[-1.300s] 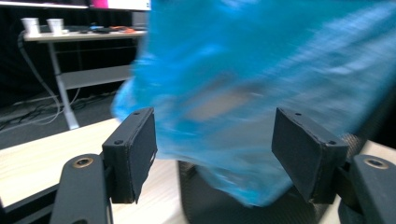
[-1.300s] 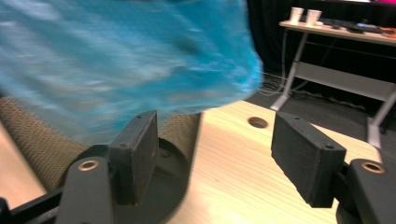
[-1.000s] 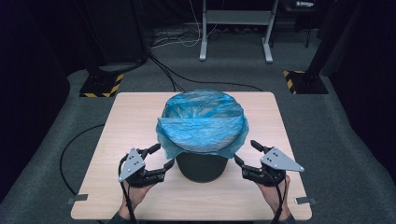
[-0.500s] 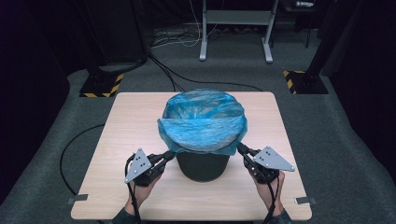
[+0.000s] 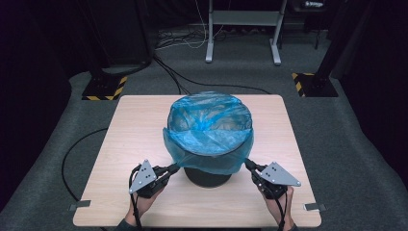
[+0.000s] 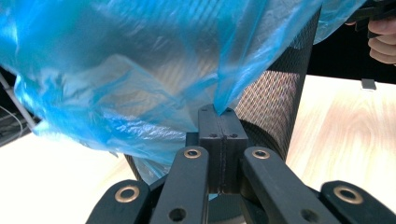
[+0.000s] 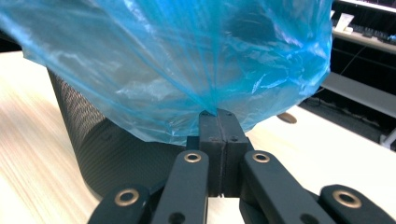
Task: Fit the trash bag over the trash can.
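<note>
A black mesh bin (image 5: 208, 175) stands in the middle of the wooden table (image 5: 125, 125), lined with a blue plastic bag (image 5: 209, 125) whose hem is folded over the rim and hangs down the outside. My left gripper (image 5: 175, 167) is at the bin's lower left, shut on the hem. In the left gripper view the jaws (image 6: 223, 112) pinch a drawn-out point of blue film (image 6: 116, 70) in front of the mesh wall (image 6: 275, 93). My right gripper (image 5: 248, 164) is at the lower right, with its jaws (image 7: 217, 113) likewise shut on the taut bag (image 7: 187, 56) beside the bin (image 7: 93, 140).
The other hand (image 6: 380, 44) shows at the top right of the left gripper view. On the floor beyond the table stand two posts with yellow-black bases (image 5: 103, 86) (image 5: 312, 84), a metal frame (image 5: 243, 29) and loose cables (image 5: 168, 72). Bare tabletop lies left and right of the bin.
Both grippers, open and beside the bin a second ago, have moved in to the bag's hem and shut on it. The hem now hangs lower on the near side.
</note>
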`<move>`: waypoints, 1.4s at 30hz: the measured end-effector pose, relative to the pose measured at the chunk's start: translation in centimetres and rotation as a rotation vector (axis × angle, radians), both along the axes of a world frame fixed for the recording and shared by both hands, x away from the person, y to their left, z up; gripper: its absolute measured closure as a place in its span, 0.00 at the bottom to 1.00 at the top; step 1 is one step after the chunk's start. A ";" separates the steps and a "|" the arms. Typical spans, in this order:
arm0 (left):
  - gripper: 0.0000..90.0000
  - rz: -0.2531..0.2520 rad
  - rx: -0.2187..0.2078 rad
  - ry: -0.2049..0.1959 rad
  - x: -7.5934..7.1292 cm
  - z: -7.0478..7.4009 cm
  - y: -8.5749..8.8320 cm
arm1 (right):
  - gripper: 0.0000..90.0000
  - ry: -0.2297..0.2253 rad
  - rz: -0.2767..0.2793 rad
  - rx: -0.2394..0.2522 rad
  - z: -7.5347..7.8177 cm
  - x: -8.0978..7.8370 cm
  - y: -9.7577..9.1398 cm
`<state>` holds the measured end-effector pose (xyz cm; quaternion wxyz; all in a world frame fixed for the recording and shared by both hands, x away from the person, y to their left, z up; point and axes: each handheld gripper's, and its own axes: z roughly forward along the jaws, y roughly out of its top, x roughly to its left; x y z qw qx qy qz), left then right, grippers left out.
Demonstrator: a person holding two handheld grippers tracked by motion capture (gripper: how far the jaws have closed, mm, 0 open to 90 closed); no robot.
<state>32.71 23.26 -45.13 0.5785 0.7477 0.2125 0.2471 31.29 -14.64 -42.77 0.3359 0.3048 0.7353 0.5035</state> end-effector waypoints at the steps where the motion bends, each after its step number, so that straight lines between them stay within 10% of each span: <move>1: 1.00 -0.001 0.000 0.009 0.1 -0.2 0.1 | 1.00 0.010 0.000 0.003 -0.2 0.0 0.0; 21: 0.94 0.012 0.031 0.134 1.3 -3.0 1.5 | 0.93 0.158 -0.016 -0.003 -3.8 1.0 -0.8; 27: 0.65 0.028 -0.017 0.154 1.0 -2.3 3.0 | 0.71 0.160 -0.011 0.034 -2.8 0.4 -1.8; 42: 0.46 0.083 -0.130 0.139 1.7 -0.1 5.4 | 0.47 0.122 -0.063 0.103 0.3 0.5 -4.0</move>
